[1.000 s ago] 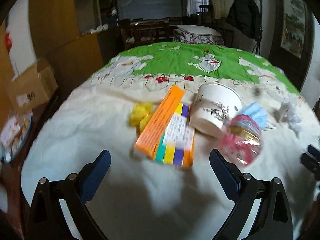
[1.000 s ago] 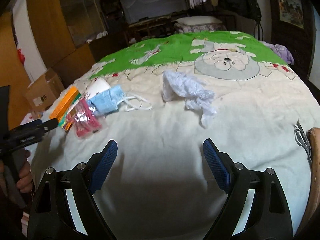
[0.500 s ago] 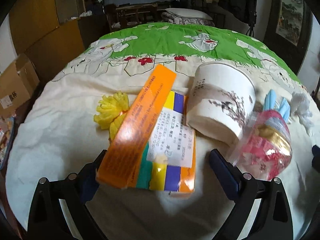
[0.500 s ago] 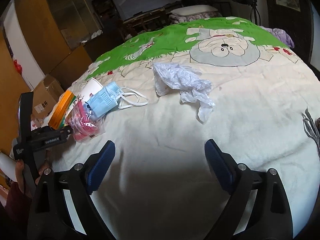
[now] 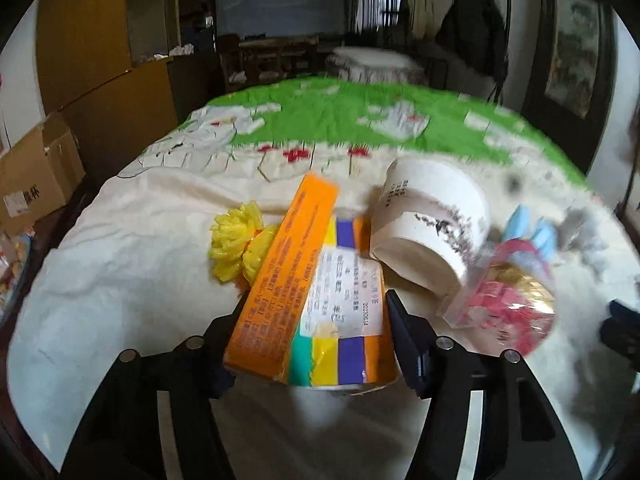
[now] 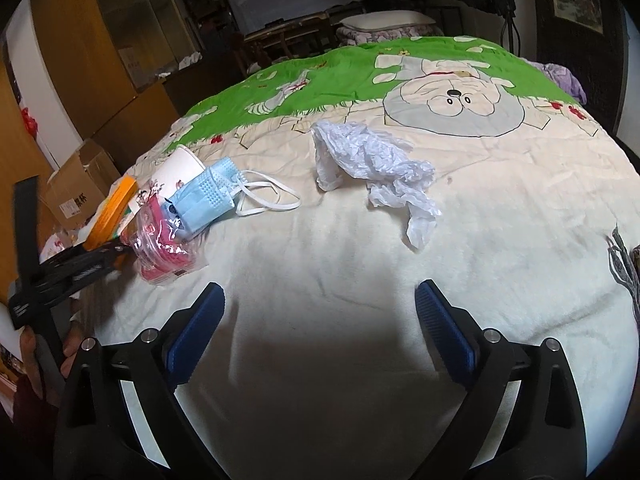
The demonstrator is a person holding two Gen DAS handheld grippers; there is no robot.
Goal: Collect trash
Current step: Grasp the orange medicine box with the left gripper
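A bed spread with a cream and green cartoon-print quilt [image 6: 500, 216] carries scattered litter. The left gripper [image 5: 316, 332] straddles the near end of a flat orange cardboard box with coloured stripes and a white printed label [image 5: 312, 300]. Its jaws are closing, with the box between them; the blue pads sit at the box's two long sides, and whether they press yet cannot be told. The right gripper [image 6: 320, 320] hovers over bare quilt with its jaws wide, opening slightly, and nothing between them.

To do this step well, the left jaws should likely finish closing squarely on the box's long edges, near its end, then lift straight so the box does not drag its neighbours. A yellow crinkled wrapper [image 5: 236, 246] touches the box's left side. A white paper cup with an ink branch pattern [image 5: 432, 228] lies tipped on its side against the right edge.

Beyond the cup lie a clear plastic bag with pink contents [image 5: 508, 300], a pale blue face mask with white ear loops [image 6: 208, 196] and, well apart, a crumpled white plastic bag [image 6: 372, 160].

The quilt is soft and rumpled, so things may shift when nudged. The room is dim, with a brown cardboard carton [image 5: 36, 176] beside wooden panelling on the left, dark furniture behind and a dark coat hanging on the far wall [image 5: 472, 32].
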